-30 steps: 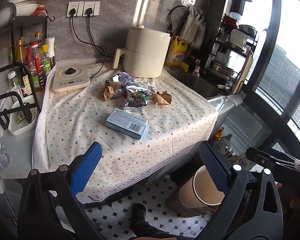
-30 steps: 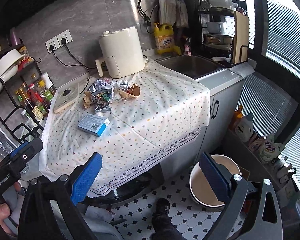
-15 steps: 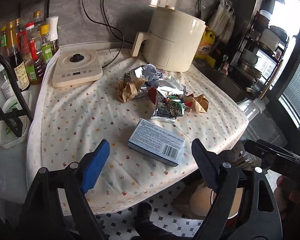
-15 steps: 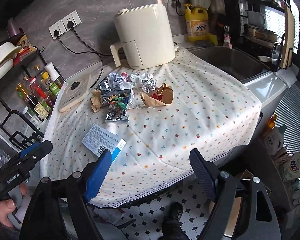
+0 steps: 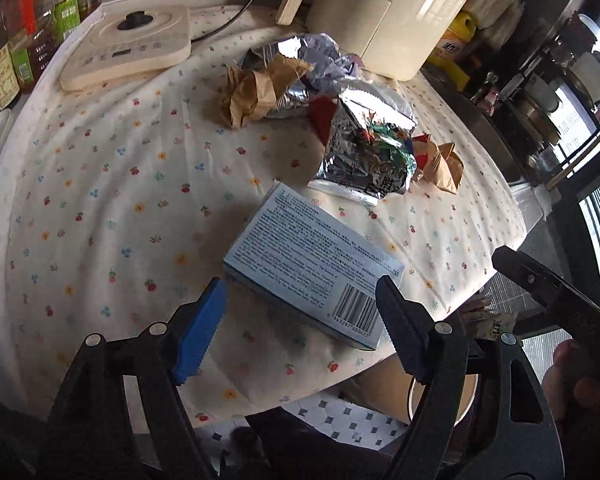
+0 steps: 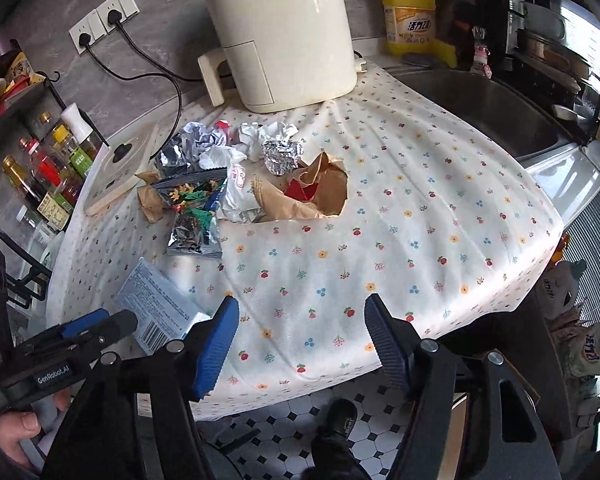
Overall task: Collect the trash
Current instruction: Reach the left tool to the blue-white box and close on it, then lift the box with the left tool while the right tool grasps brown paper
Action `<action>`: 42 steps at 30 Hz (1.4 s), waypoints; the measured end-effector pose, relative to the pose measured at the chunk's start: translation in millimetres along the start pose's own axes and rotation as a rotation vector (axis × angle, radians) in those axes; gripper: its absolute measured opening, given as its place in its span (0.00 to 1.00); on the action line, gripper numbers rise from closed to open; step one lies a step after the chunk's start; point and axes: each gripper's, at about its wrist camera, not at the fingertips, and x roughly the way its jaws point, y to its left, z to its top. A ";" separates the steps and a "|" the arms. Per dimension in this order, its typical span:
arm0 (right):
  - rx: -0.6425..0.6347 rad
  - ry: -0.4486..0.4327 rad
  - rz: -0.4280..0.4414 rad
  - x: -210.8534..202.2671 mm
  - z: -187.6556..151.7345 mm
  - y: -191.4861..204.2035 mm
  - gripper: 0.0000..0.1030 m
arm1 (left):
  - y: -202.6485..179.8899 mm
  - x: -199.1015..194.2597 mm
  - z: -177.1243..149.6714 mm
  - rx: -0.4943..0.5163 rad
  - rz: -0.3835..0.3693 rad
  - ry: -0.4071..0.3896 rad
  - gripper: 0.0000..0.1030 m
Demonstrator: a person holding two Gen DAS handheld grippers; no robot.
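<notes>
A light blue carton (image 5: 312, 264) lies flat on the flowered cloth (image 5: 100, 184); it also shows in the right wrist view (image 6: 160, 304). My left gripper (image 5: 300, 312) is open, its fingers on either side of the carton's near end, not closed on it. Behind lie a foil snack bag (image 5: 364, 156), crumpled brown paper (image 5: 256, 88) and crumpled foil (image 5: 312, 60). My right gripper (image 6: 300, 332) is open and empty above the cloth's front edge, well short of the trash pile (image 6: 244, 176). A brown paper bag (image 6: 316, 196) lies at the pile's right.
A cream air fryer (image 6: 284, 32) stands behind the pile. An induction hob (image 5: 128, 44) and sauce bottles (image 5: 24, 40) are at the left. A sink (image 6: 480, 108) and yellow detergent bottle (image 6: 408, 16) are at the right. A bin (image 5: 440, 396) stands on the tiled floor below.
Both grippers have moved forward and down toward the table. My left gripper now straddles the near end of the blue carton. Both stay open.
</notes>
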 end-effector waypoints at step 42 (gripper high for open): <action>-0.179 -0.077 0.046 64.9 59.2 32.1 0.47 | 20.2 -6.5 26.1 -0.038 0.257 -0.106 0.66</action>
